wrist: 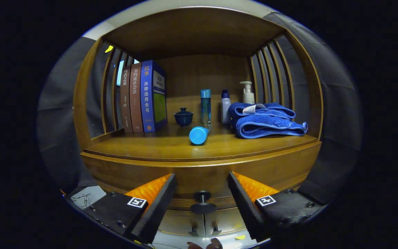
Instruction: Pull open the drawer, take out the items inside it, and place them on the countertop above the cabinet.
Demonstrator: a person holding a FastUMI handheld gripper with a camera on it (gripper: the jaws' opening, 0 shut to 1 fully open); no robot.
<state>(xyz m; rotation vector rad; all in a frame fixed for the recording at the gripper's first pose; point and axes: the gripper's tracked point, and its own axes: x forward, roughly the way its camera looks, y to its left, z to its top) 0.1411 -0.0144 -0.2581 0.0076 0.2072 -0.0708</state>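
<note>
Gripper view, facing the cabinet. My gripper (201, 175) is released, its fingers spread wide and pressing on nothing. The drawer knob (202, 202) stands on the midline between them, apart from both, its stem pointing straight back at me. The drawer front (133, 173) around the knob sits flush with the cabinet, so the drawer is shut and I cannot see what it holds.

Directly above the knob is the bench (143, 147). A blue cylinder (199, 135) lies on its side there, its long axis running towards me. Up and left of the knob are the books (143, 100) and a lidded cup (183, 116). Up and right of it is a folded blue towel (268, 121).

This fits either a shut drawer awaiting a pull along the stem's axis, or one emptied and pushed closed again.
</note>
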